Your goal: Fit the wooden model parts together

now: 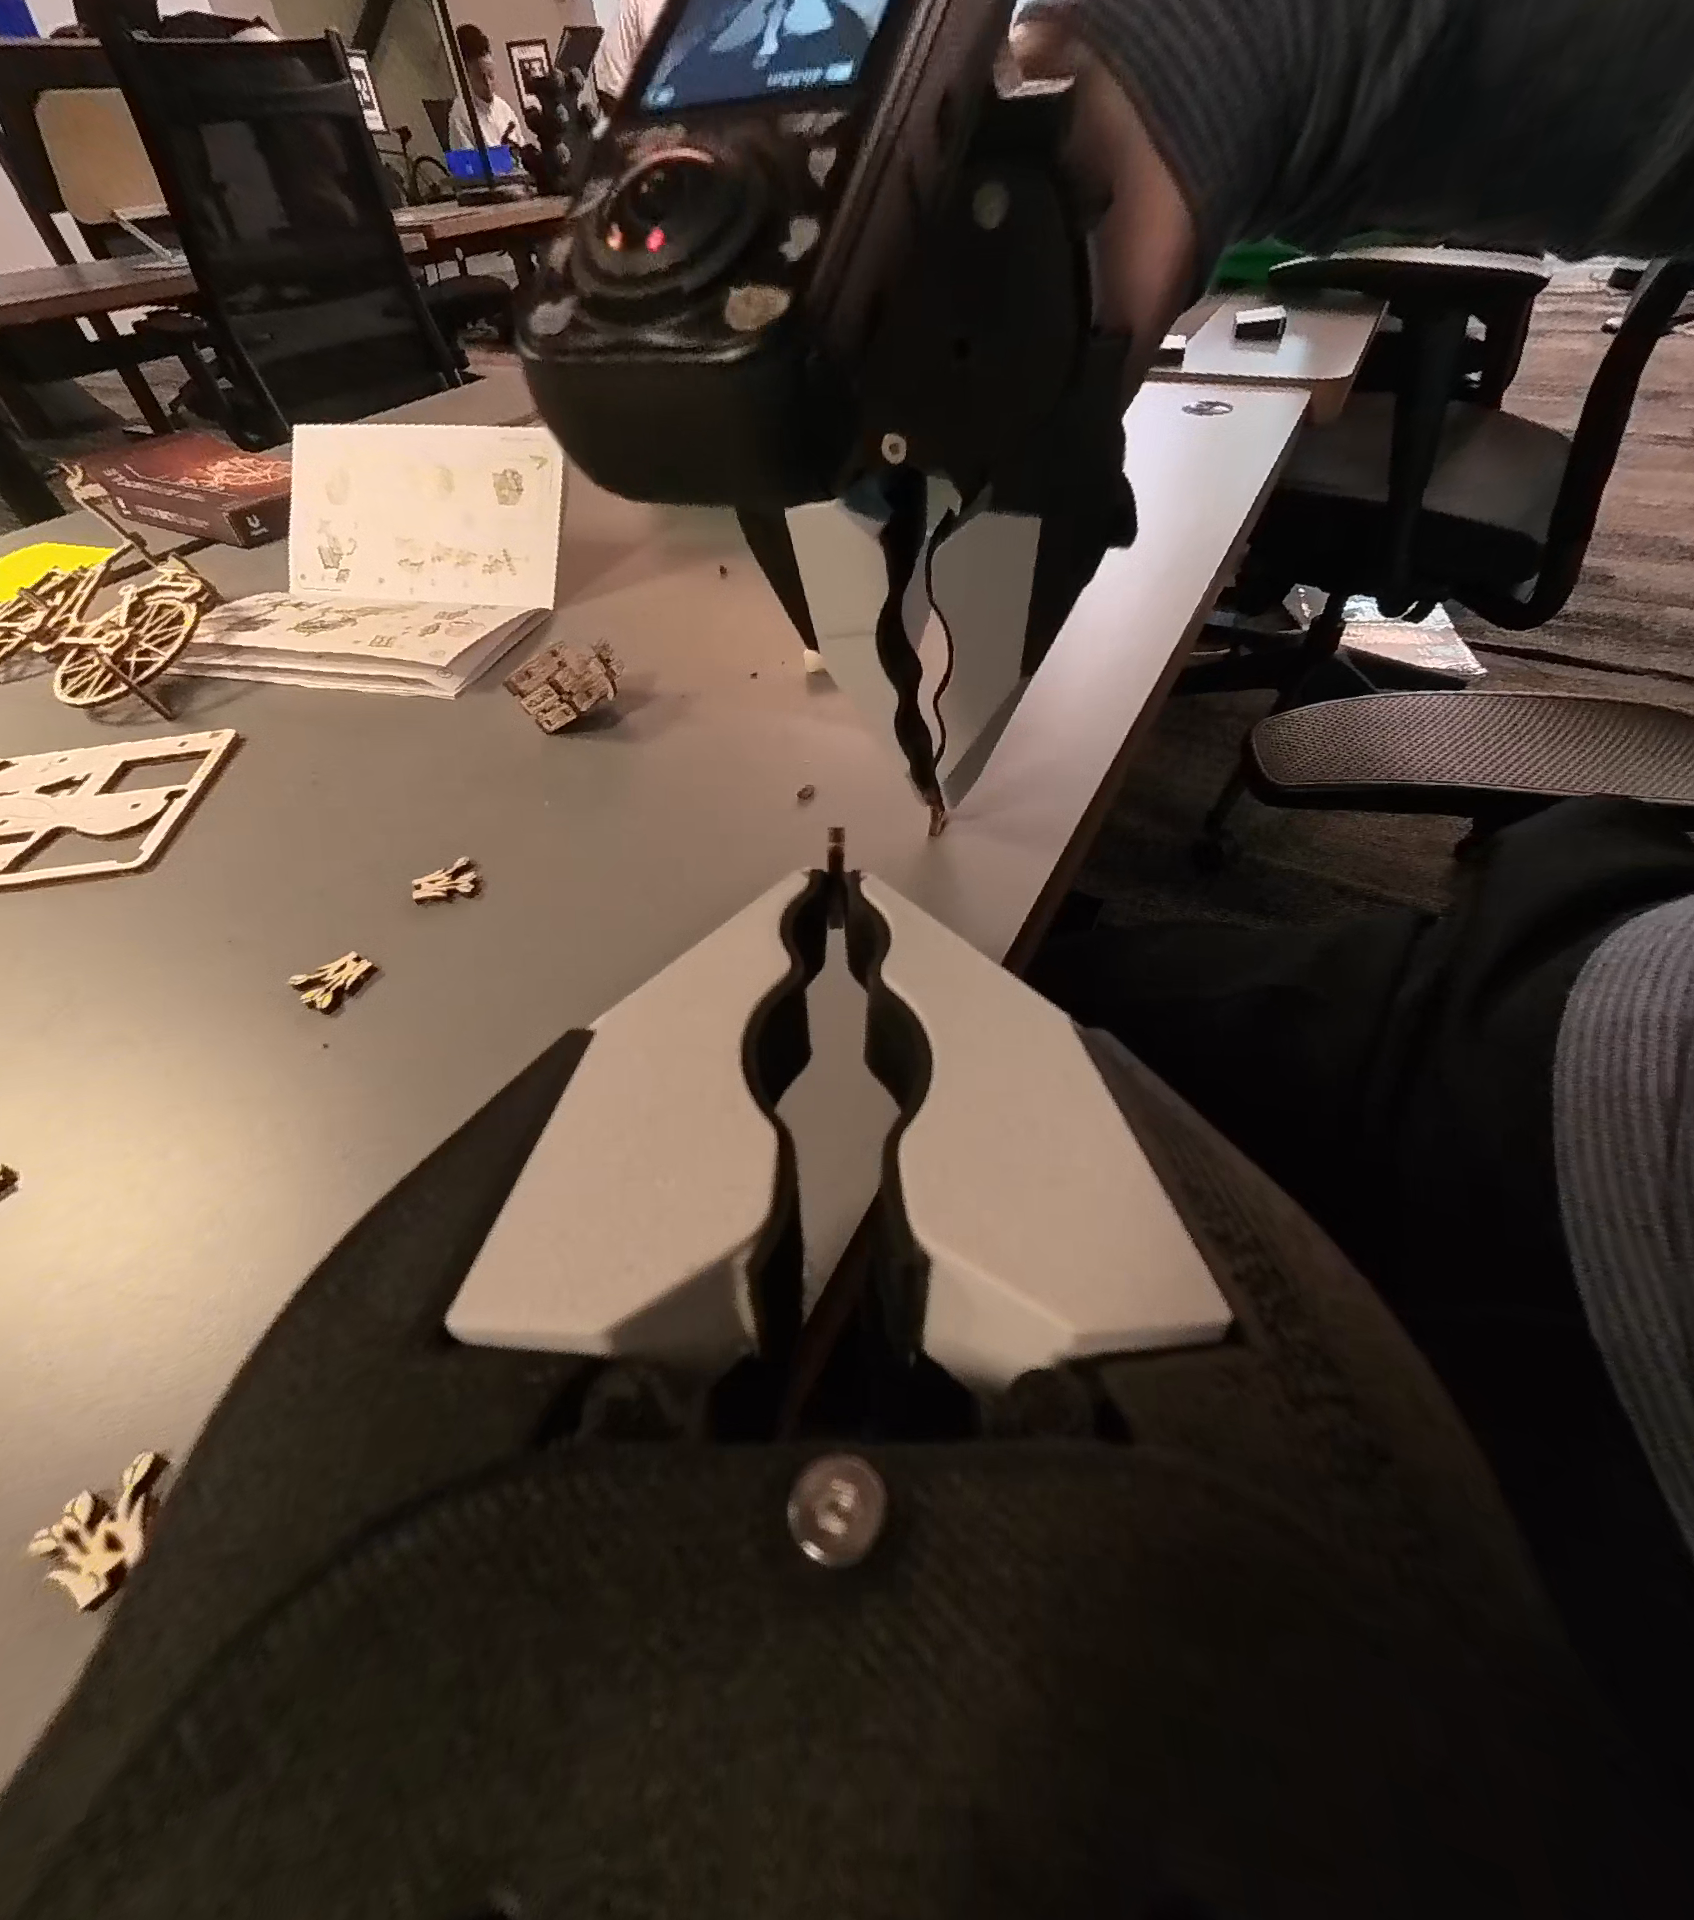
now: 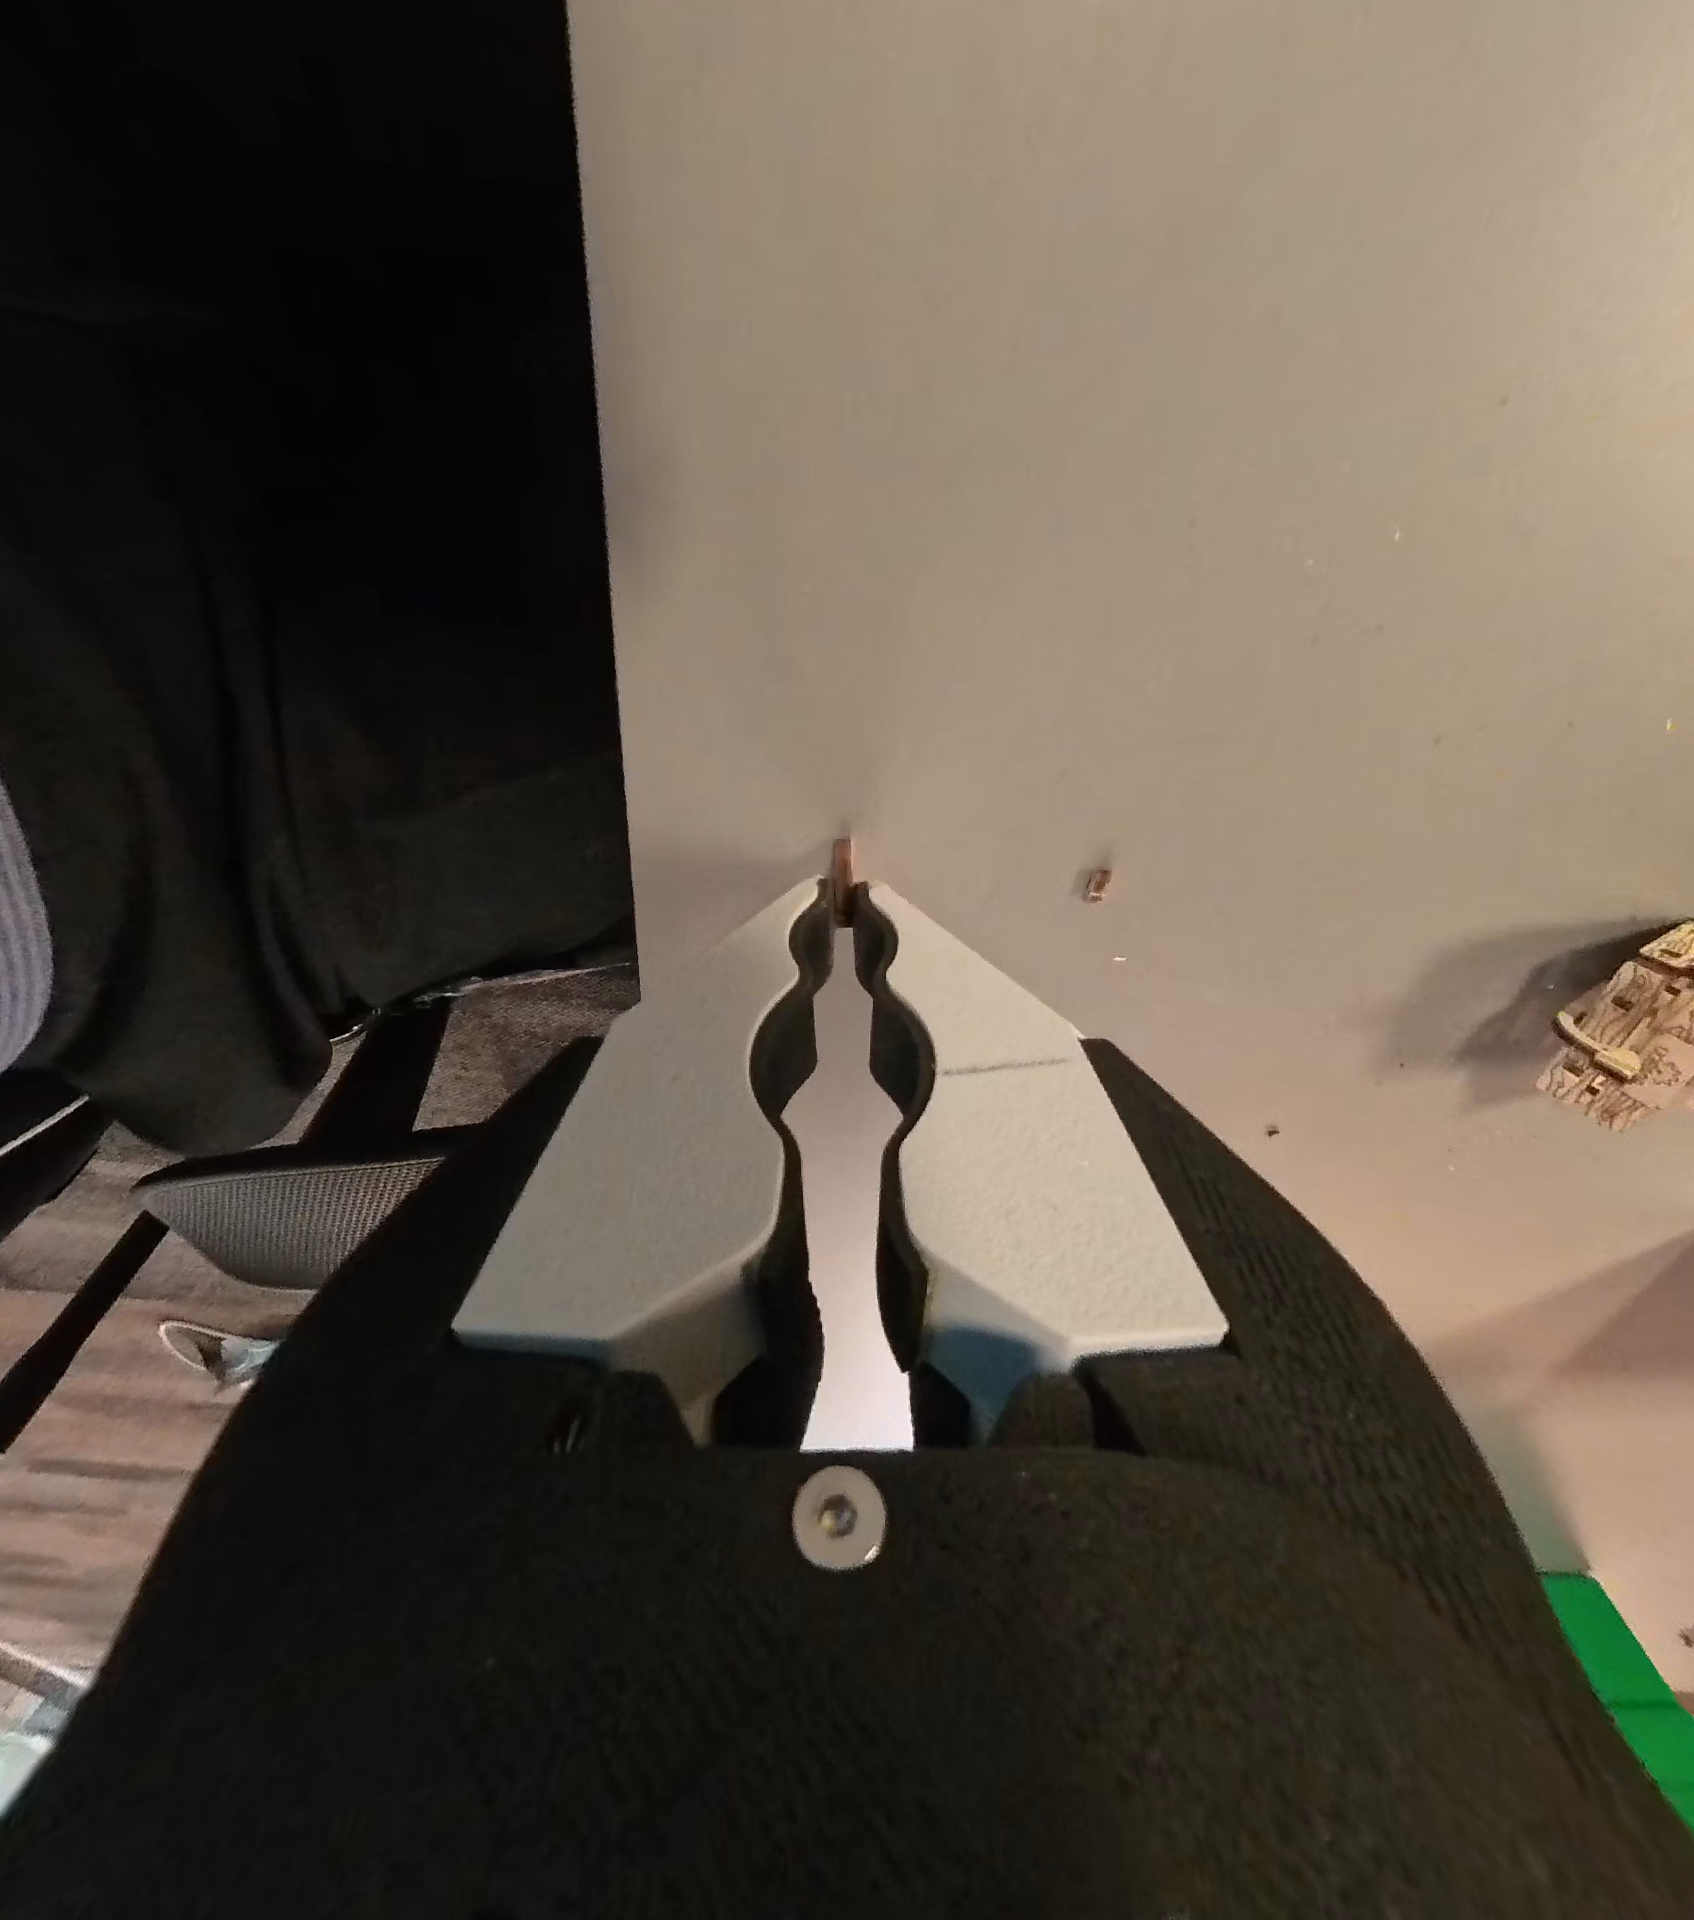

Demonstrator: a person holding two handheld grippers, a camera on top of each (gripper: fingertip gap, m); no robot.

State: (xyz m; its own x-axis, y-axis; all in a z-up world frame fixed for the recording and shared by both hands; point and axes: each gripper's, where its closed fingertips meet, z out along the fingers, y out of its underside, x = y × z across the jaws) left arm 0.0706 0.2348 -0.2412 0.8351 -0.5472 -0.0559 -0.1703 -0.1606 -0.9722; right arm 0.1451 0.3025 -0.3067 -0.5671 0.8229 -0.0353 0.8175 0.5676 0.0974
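Observation:
My left gripper (image 1: pixel 835 883) is shut on a tiny dark wooden piece (image 1: pixel 835 844) that sticks out past its tips, low over the grey table (image 1: pixel 407 1091). My right gripper (image 2: pixel 841 891) is shut on a small brown wooden piece (image 2: pixel 841 860) whose end touches the table (image 2: pixel 1134 416) near its edge. In the left wrist view the right gripper (image 1: pixel 932 816) points steeply down, its tip a short way right of and beyond my left tips. A loose tiny piece (image 1: pixel 804 795) (image 2: pixel 1094 883) lies between them. A partly built wooden block (image 1: pixel 564 686) (image 2: pixel 1674 1023) sits farther off.
A wooden bicycle model (image 1: pixel 74 623), an open booklet (image 1: pixel 407 582), a dark box (image 1: pixel 199 488) and a cut-out wooden sheet (image 1: pixel 43 810) lie at the left. Several loose flat pieces (image 1: pixel 334 980) are scattered nearby. The table edge (image 1: pixel 1113 790) and an office chair (image 1: pixel 1508 582) are at the right. The grippers' ends are close to 12 cm from one another. My right gripper is the nearer one to the partly built wooden block (image 2: pixel 1674 1023): about 15 cm, against 20 cm. It turns up in the left wrist view (image 1: pixel 573 677) as well.

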